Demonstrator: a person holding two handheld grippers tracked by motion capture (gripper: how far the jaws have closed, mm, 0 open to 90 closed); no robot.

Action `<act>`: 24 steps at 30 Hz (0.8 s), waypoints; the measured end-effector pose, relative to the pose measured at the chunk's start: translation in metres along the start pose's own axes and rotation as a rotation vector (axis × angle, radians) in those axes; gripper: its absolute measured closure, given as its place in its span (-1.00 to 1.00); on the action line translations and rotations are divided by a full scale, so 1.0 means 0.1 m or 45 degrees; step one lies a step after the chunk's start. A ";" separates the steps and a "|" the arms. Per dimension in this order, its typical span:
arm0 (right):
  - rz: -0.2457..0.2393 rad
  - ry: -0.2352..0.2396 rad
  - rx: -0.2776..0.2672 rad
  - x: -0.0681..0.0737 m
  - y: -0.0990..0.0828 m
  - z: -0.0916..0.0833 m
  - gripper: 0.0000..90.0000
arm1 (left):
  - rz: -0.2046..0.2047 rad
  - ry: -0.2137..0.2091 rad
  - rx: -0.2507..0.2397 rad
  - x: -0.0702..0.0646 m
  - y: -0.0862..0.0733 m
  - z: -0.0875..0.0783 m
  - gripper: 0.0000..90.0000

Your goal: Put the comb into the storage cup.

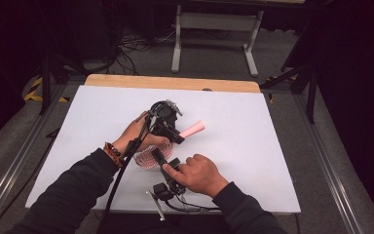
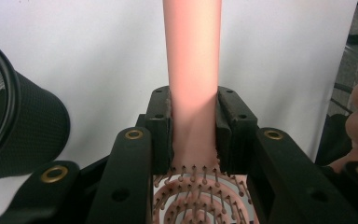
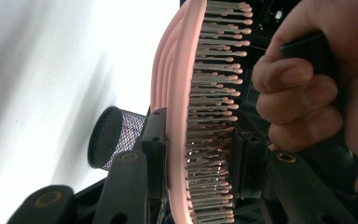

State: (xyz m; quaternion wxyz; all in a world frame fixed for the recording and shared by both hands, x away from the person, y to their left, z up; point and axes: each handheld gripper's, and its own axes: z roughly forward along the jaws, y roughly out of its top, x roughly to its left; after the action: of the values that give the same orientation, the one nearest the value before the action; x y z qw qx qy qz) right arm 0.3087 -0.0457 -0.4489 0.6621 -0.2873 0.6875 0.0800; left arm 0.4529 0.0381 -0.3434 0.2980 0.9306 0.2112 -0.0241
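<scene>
A pink hairbrush (image 1: 193, 129) is held over the middle of the white table between both grippers. My left gripper (image 1: 168, 124) is shut on its smooth handle (image 2: 193, 56), whose end points to the right and away in the high view. In the left gripper view the pads (image 2: 161, 126) press on the handle just above the bristles (image 2: 200, 196). My right gripper (image 1: 163, 161) is shut on the brush head (image 3: 205, 60): one pad sits on the pink back and the other on the bristle side. The head (image 1: 146, 157) hangs near the left hand.
A black mesh cup (image 2: 23, 126) lies on its side on the white sheet close to the brush, its open mouth visible in the right gripper view (image 3: 114, 137). The white sheet (image 1: 253, 161) covers a wooden table (image 1: 175, 82). Cables trail toward the front edge.
</scene>
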 end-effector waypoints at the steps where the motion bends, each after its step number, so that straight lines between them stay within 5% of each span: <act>1: 0.008 -0.004 0.007 0.00 -0.01 -0.01 0.42 | 0.000 0.000 -0.006 0.00 0.00 0.00 0.54; 8: 0.102 0.000 0.005 -0.04 -0.05 -0.05 0.43 | 0.021 -0.009 -0.074 0.00 -0.02 -0.04 0.49; 10: 0.116 -0.020 -0.002 -0.07 -0.07 -0.05 0.43 | 0.082 0.013 -0.109 -0.02 -0.04 -0.08 0.40; 13: 0.146 -0.031 0.008 -0.10 -0.10 -0.08 0.43 | 0.107 0.008 -0.152 -0.02 -0.08 -0.17 0.30; 18: 0.149 -0.052 0.009 -0.15 -0.12 -0.08 0.44 | 0.146 0.085 -0.254 -0.03 -0.16 -0.32 -0.02; 21: 0.162 -0.083 0.013 -0.19 -0.12 -0.09 0.44 | 0.103 0.142 -0.279 -0.03 -0.18 -0.35 -0.33; 24: 0.152 -0.114 0.006 -0.20 -0.11 -0.09 0.44 | 0.041 0.145 -0.306 0.01 -0.20 -0.37 -0.57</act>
State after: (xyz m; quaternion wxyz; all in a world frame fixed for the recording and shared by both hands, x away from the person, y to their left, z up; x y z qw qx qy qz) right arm 0.3051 -0.0532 -0.4259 0.6870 -0.2406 0.6731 0.1306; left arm 0.4427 0.0742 -0.3246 0.3953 0.8913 0.2142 0.0590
